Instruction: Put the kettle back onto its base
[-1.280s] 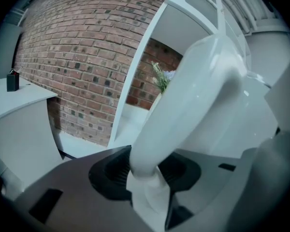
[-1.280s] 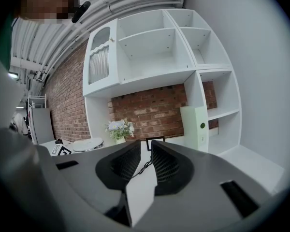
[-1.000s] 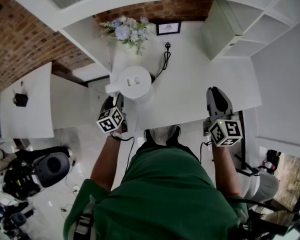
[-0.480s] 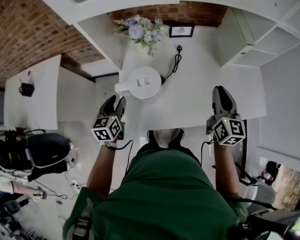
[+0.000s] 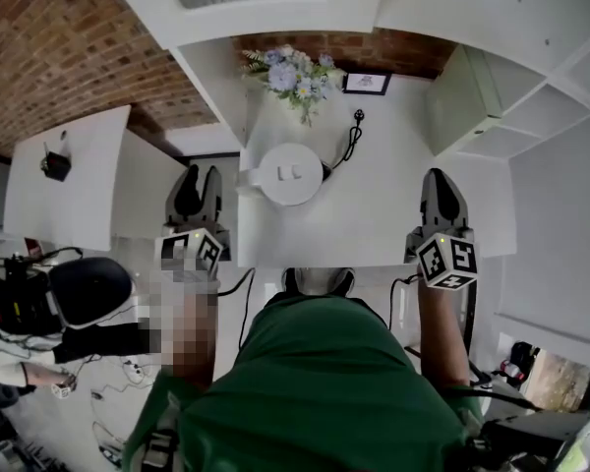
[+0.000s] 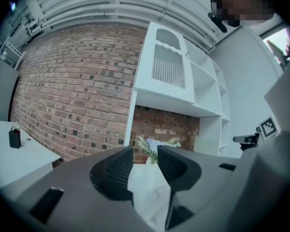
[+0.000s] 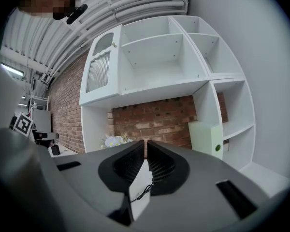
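Kettle: the white kettle [image 5: 290, 173] stands upright on the table [image 5: 393, 205], towards its left part and in front of the flowers [image 5: 295, 72]
Base: not visible as a separate thing; a black cord [image 5: 346, 146] runs from the kettle's right side to a plug [image 5: 359, 116] lying loose on the table, so the base is probably under the kettle and the kettle already seated on it
Left gripper: the left gripper [image 5: 199, 175] is released, jaws apart with only the table and flowers showing through the gap; it hangs just off the table's left edge, touching nothing
Right gripper: the right gripper [image 5: 442, 177] is empty, its jaws have just been closing and are now drawn almost together with only a thin slit between them; it sits over the table's right part
Key relation: the kettle lies to the right of the left gripper and slightly ahead of it, near; it lies well apart to the left of the right gripper, so the left hand is the nearer one
Kettle axis: spout to handle runs across the table, spout towards the left gripper, darker handle side towards the cord
Next move, as a judgement: any further reach would go sideways from the left, meeting the spout side first
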### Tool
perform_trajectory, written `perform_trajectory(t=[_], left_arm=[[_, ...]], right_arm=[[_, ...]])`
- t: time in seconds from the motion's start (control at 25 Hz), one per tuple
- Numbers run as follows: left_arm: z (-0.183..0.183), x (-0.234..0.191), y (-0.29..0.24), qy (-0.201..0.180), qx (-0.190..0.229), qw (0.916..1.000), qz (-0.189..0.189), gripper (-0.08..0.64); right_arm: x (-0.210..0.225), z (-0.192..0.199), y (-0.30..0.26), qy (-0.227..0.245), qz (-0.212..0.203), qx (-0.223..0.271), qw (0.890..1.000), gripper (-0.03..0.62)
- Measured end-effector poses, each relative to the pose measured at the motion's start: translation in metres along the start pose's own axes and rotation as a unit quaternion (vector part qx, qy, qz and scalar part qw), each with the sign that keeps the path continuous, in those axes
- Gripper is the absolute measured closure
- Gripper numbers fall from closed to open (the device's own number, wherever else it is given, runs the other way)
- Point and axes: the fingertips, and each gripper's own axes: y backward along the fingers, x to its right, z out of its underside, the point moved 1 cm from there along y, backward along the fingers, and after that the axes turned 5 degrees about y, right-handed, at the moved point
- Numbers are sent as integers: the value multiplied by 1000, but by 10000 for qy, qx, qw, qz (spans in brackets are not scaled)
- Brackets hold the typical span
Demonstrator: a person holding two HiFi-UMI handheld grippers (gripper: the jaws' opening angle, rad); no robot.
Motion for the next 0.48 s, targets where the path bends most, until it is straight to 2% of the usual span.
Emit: perform_trajectory(t=[0.2, 0.48], left_arm=[[-15, 16, 0, -364, 167, 9992, 69, 390], [-12, 20, -2, -280, 145, 9995, 97, 390]], right_arm=[[-5, -17, -2, 142, -131, 181, 9996, 557], [2, -26, 0, 243, -123, 276, 9992, 557]])
